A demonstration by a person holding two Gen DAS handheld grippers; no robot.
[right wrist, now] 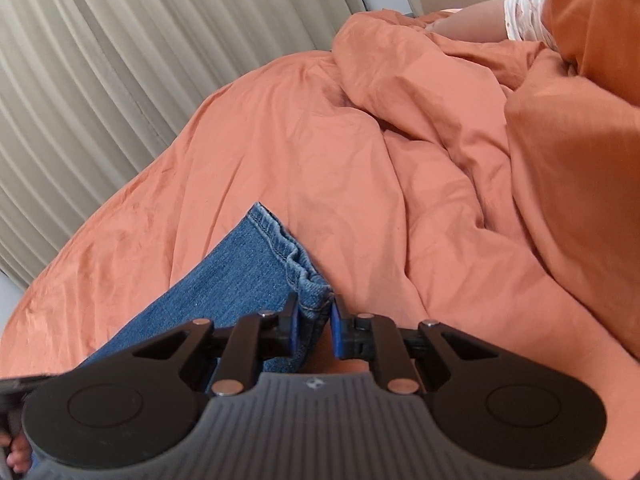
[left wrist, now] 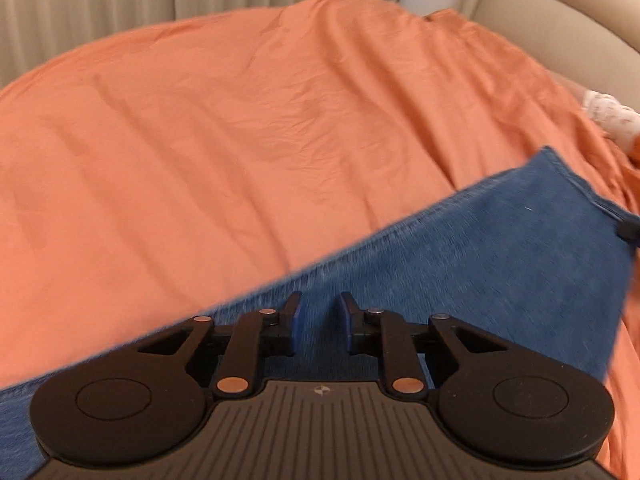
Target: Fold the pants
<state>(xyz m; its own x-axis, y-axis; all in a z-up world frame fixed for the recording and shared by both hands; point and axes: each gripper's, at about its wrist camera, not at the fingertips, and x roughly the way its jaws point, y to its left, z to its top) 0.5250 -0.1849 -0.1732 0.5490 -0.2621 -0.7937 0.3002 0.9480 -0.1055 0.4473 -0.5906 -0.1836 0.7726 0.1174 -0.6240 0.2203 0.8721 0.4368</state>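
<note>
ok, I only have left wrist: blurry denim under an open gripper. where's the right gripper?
Observer: The right gripper is at the leg hem of the pants; the hem lies between its fingers.
Operator: clamped?
Observer: Not visibly. The jaws stand apart, and the orange bedding shows beside the denim in the gap.
Operator: anything past the hem?
Observer: A bunched duvet fold rises beyond it, apart from the hem.
</note>
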